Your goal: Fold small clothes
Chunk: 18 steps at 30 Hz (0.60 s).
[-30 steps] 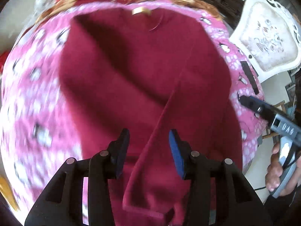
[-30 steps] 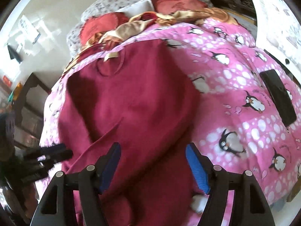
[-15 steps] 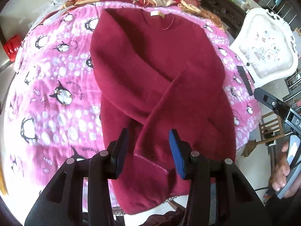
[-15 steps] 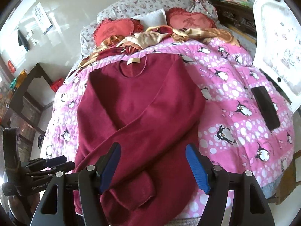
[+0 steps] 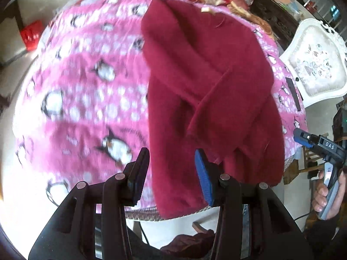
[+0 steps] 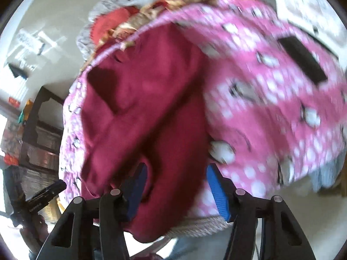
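A dark red sweater (image 5: 206, 82) lies on a pink penguin blanket (image 5: 86, 99), its sleeves folded across the body, its hem hanging over the near edge. My left gripper (image 5: 171, 173) is open, its jaws either side of the sweater's lower left corner. My right gripper (image 6: 176, 184) is open over the sweater's (image 6: 147, 108) lower right hem. It also shows in the left wrist view (image 5: 312, 143) at the far right, held by a hand. The left gripper shows in the right wrist view (image 6: 45, 192) at the lower left.
A black phone (image 6: 303, 62) lies on the blanket (image 6: 271, 99) to the right. A white ornate chair (image 5: 316, 69) stands beside the bed. Red and gold pillows (image 6: 134, 19) sit at the head. A dark cabinet (image 6: 36, 130) stands left.
Both grippers have dropped toward the near edge of the bed and spread apart, left going left and right going right, over the sweater's bottom corners. Both views are blurred by motion.
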Each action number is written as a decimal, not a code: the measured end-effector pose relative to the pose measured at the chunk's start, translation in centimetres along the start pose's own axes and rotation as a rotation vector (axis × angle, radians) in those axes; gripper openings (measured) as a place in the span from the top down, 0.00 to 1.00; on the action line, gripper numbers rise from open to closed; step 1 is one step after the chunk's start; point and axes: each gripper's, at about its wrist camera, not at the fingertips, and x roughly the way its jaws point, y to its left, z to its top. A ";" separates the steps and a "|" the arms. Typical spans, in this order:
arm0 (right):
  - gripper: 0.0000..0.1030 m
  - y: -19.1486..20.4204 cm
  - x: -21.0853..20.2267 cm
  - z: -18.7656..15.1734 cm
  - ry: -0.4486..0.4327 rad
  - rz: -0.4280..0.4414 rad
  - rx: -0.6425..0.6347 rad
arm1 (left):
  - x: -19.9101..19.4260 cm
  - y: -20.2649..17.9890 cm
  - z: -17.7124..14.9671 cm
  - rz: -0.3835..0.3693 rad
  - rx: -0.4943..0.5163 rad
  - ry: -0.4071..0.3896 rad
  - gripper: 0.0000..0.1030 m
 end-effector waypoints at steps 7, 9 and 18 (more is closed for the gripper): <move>0.59 -2.4 4.2 -1.7 0.106 0.055 0.066 | 3.3 0.2 -1.8 -0.023 -0.002 0.080 0.59; 0.71 -1.7 4.6 -1.8 0.121 0.036 0.051 | 3.9 0.0 -2.0 -0.029 -0.008 0.101 0.59; 0.91 -0.4 5.7 -1.6 0.138 -0.011 0.016 | 4.7 -0.5 -2.1 0.003 -0.025 0.097 0.93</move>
